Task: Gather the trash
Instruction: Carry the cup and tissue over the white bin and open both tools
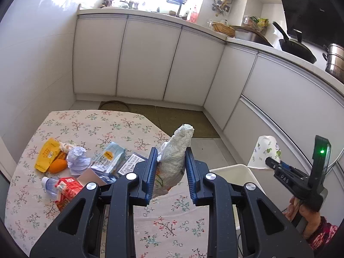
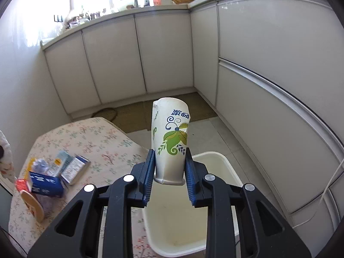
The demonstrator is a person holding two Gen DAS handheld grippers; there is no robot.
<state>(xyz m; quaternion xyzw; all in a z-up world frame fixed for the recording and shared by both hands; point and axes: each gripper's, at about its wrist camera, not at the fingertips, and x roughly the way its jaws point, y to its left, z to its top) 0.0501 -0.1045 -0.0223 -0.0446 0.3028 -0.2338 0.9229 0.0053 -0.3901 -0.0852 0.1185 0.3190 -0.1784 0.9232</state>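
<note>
Floral-cloth table [image 1: 90,124] sits under and left of my grippers, its edge butting the white bin [image 2: 217,163], open floor ahead. My right gripper [image 2: 169,167] pinches a paper cup [image 2: 169,133] over the bin. My left gripper [image 1: 171,167] clamps a crumpled plastic bag [image 1: 175,148] above the table edge.

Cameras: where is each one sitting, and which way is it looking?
Left wrist: on the left gripper, looking down at the table; a crumpled bag is in its jaws, and the person's hand shows.
Right wrist: on the right gripper, looking over the white bin, gripping a paper cup.
Both see table, bin and cupboards.
</note>
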